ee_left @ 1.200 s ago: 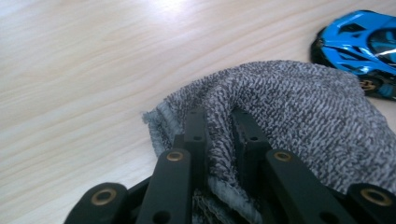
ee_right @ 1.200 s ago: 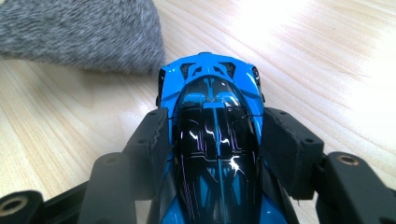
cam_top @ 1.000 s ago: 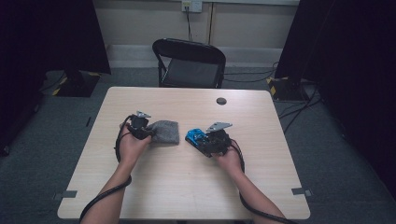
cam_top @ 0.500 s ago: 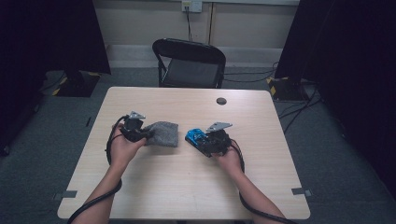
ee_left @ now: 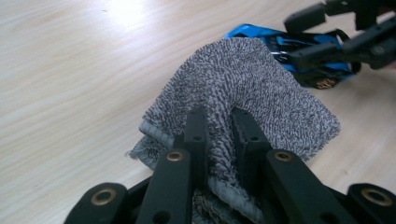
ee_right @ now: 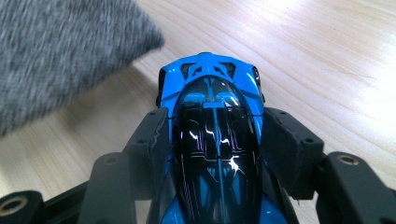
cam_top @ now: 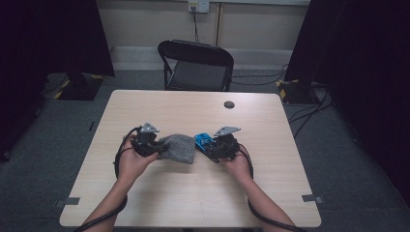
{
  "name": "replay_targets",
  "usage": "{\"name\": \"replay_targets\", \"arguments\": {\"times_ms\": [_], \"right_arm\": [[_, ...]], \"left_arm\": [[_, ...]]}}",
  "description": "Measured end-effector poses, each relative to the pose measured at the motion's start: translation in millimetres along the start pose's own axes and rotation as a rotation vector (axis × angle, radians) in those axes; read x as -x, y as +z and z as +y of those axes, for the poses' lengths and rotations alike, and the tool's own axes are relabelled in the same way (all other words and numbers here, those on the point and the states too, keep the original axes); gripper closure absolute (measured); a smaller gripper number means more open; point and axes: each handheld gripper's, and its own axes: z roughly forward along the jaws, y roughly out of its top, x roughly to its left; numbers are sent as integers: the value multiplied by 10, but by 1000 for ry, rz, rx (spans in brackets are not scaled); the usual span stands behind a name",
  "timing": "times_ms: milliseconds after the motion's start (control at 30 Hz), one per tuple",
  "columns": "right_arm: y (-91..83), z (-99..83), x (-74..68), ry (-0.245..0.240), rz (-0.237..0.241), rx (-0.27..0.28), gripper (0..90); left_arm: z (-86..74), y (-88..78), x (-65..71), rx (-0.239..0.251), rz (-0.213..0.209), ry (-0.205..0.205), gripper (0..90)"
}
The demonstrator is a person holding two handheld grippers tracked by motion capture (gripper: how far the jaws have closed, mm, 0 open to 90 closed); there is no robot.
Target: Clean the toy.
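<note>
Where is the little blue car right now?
In the high view the blue car sits near the table's middle, clamped in the right tool, just right of the grey cloth.

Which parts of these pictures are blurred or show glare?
Right gripper view: the grey cloth is soft and out of focus, and bright glints lie on the blue toy car. Left gripper view: the cloth's weave is sharp. High view: dim, with dark room edges.

Cloth (ee_left: 243,79): grey looped terry, coarse and matt, with a stitched hem seen at the lower edge. Toy car (ee_right: 212,140): blue and black body, hard and highly glossy, streaked with reflections. Table (cam_top: 159,203): pale wood-grain top, smooth, a soft sheen noted. Left gripper (ee_left: 219,130) and right gripper (ee_right: 215,144): black matt plastic jaws, brass-coloured rivets fitted.
</note>
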Motion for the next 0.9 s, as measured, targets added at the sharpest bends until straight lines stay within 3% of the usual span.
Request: {"name": "replay_targets", "arguments": {"times_ms": [233, 567, 700, 733, 900], "right_arm": [[-1, -8, 12, 8, 6, 5, 423], [1, -5, 10, 8, 4, 5, 423], [0, 0, 12, 13, 7, 0, 424], [-1, -1, 13, 14, 8, 0, 424], [-1, -3, 13, 12, 7, 0, 423]], "left_arm": [[-69, 77, 180, -17, -55, 31, 780], [-124, 158, 495, -66, -117, 127, 779], [-142, 205, 603, -67, -157, 137, 779], [-152, 250, 676, -78, -186, 152, 780], [-170, 387, 783, -100, -210, 163, 779]]}}
